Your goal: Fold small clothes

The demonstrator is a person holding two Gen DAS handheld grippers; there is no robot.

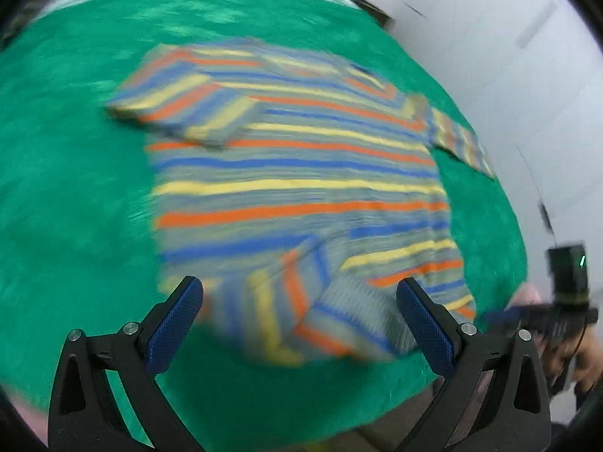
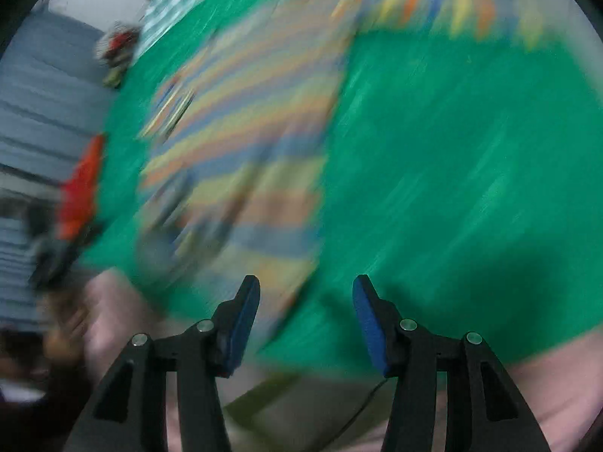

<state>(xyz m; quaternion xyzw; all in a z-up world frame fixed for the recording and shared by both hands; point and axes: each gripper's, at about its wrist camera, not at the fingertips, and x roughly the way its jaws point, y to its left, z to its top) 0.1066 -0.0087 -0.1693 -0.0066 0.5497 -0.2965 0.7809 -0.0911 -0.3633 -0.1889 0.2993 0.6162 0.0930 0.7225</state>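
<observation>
Left wrist view: striped shirt (image 1: 301,196) lies flat on the green cloth (image 1: 75,207) covering the counter, stripes orange, yellow, blue on grey. Its left-side sleeve is folded in over the chest; the sleeve on the right sticks out toward the counter's edge. Near hem corner is turned up over the body, lying between the fingers of the left gripper (image 1: 299,301). Jaws wide apart, nothing clamped, blue pads clear of the fabric as far as blur allows. At the right edge, the other gripper's black body with a hand on it, blurred.

Right wrist view, heavy motion blur: same shirt (image 2: 245,143) left of centre on the green cloth (image 2: 452,188), one sleeve stretched across the top. Right gripper (image 2: 306,324) has jaws partly apart, empty, hovering over the cloth's near edge just beside the shirt's hem. Red-orange object (image 2: 81,188) and a hand (image 2: 68,324) at left, too smeared to identify. Pale wall (image 1: 508,56) behind the counter.
</observation>
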